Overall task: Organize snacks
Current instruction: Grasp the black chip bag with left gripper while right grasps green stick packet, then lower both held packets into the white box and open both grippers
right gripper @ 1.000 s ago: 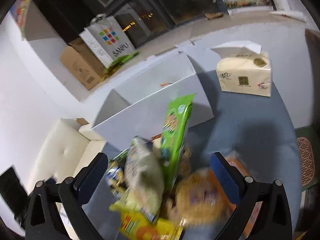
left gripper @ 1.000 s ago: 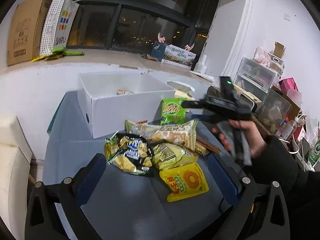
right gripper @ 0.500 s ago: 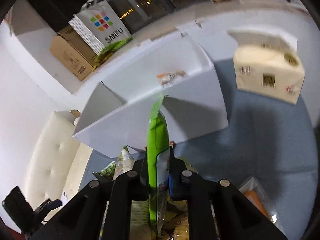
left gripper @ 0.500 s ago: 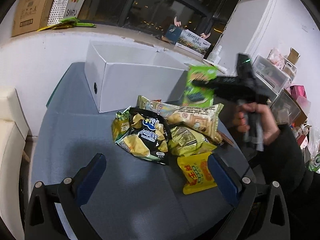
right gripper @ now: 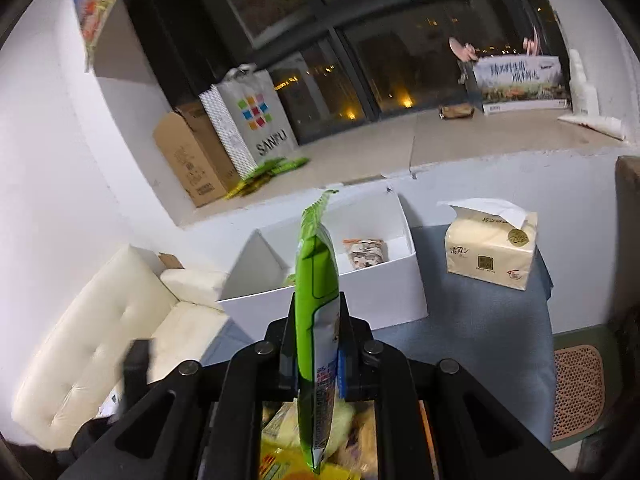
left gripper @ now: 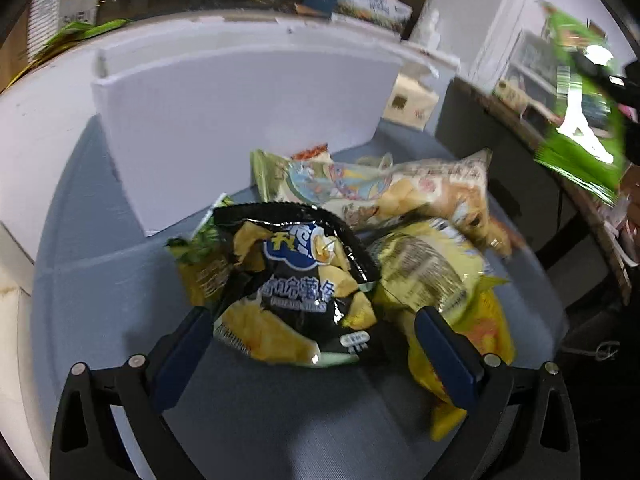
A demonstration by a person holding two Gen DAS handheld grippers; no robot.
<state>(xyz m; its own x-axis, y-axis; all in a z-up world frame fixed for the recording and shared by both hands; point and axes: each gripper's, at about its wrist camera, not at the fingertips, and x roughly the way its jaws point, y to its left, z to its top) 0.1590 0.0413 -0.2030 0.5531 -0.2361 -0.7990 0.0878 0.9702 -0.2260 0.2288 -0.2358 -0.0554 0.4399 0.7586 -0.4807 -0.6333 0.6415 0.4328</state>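
My right gripper (right gripper: pixel 316 336) is shut on a green snack bag (right gripper: pixel 316 304) and holds it upright in the air in front of the open white box (right gripper: pixel 384 292); one snack packet (right gripper: pixel 366 252) lies in the box. The green bag also shows in the left wrist view (left gripper: pixel 580 120), raised at the far right. My left gripper (left gripper: pixel 312 336) is open, low over the snack pile, its fingers either side of a black chip bag (left gripper: pixel 296 284). Yellow bags (left gripper: pixel 432 276) and a pale long bag (left gripper: pixel 384 192) lie beside it.
The white box wall (left gripper: pixel 248 96) stands just behind the pile on the blue-grey table (left gripper: pixel 100 300). A tissue pack (right gripper: pixel 490 254) sits right of the box. A cream sofa (right gripper: pixel 104 336) is at the left; a cardboard box and shopping bag (right gripper: pixel 248 120) stand on the sill.
My right gripper closed on the green bag and lifted it up from the pile toward the box. My left gripper moved forward and down over the black chip bag.
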